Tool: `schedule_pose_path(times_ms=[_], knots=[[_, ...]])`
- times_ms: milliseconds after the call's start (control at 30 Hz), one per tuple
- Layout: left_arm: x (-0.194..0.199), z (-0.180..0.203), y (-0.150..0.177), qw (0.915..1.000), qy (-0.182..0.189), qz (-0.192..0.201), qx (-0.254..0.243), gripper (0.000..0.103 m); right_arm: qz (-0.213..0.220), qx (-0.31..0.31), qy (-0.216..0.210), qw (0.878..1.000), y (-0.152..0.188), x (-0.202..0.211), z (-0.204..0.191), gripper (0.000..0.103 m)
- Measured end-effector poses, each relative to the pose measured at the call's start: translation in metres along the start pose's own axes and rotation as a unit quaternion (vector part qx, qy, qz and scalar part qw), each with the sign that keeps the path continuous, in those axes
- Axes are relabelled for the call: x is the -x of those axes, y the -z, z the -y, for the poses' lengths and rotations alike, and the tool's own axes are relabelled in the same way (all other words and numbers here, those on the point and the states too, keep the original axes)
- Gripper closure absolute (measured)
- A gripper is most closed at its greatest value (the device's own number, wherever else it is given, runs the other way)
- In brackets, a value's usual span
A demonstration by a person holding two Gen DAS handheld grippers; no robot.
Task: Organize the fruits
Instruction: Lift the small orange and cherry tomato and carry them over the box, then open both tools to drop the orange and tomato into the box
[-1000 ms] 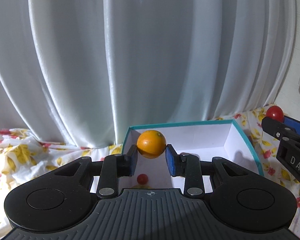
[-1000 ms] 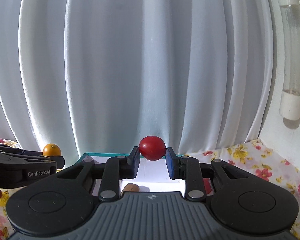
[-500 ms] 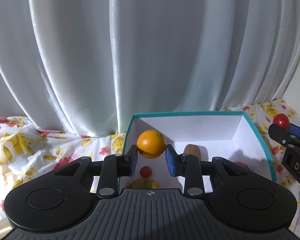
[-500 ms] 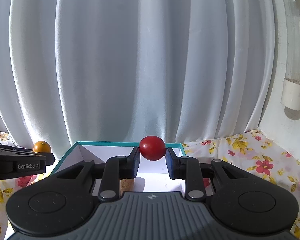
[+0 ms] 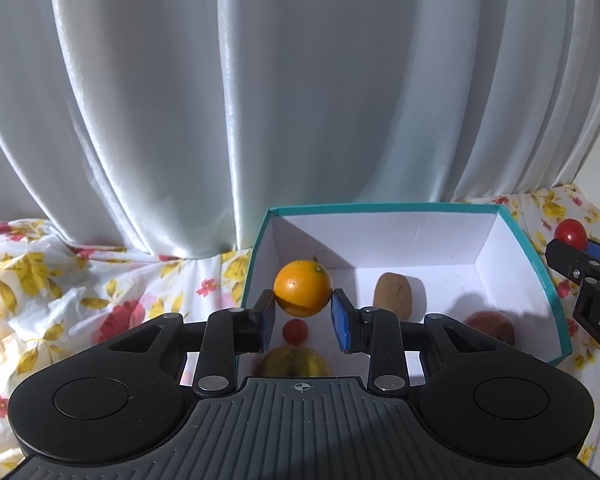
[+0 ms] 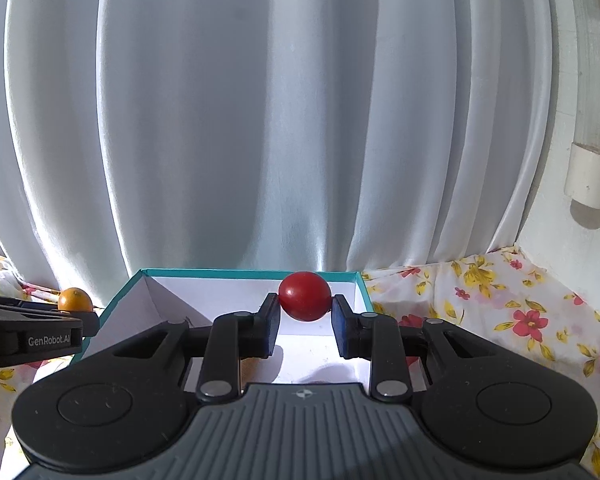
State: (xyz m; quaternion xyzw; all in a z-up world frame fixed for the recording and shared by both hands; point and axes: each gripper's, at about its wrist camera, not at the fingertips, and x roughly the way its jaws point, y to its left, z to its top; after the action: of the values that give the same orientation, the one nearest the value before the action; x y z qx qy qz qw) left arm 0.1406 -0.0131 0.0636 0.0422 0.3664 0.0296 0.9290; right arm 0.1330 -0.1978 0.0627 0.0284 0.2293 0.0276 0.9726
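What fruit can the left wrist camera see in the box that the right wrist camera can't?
Only the left wrist view shows the box floor: a brown kiwi-like fruit, a small red fruit, a yellowish fruit and a reddish apple-like fruit.

Only the right wrist view shows a white tube fixture on the wall.

Both show the teal box, the curtain, the flowered cloth, the orange in the left gripper and the red fruit in the right gripper.
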Motion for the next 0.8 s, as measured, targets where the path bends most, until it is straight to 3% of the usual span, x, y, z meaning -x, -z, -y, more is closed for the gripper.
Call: schedule_pose_path(times_ms=[433, 467, 500, 567, 800], knots=[[-0.018, -0.001, 0.004, 0.9999, -0.005, -0.016, -0.002, 0.068, -0.015, 0.005, -0.002, 1.0, 0.002, -0.017, -0.004, 0.076], [-0.019, -0.001, 0.005, 0.9998, -0.007, -0.016, -0.003, 0.065, -0.016, 0.006, -0.002, 1.0, 0.002, -0.019, -0.004, 0.076], [-0.02, -0.001, 0.005, 0.9999, -0.007, -0.014, -0.003, 0.054, -0.018, 0.007, -0.002, 1.0, 0.002, -0.02, -0.005, 0.076], [-0.02, -0.001, 0.005, 0.9999, -0.005, -0.01, -0.001, 0.047, -0.019, 0.01, 0.003, 1.0, 0.002, -0.022, -0.006, 0.075], [-0.025, -0.002, 0.005, 0.9998, -0.007, -0.017, 0.0, 0.045, -0.019, 0.013, 0.006, 1.0, 0.002, -0.026, -0.008, 0.066]])
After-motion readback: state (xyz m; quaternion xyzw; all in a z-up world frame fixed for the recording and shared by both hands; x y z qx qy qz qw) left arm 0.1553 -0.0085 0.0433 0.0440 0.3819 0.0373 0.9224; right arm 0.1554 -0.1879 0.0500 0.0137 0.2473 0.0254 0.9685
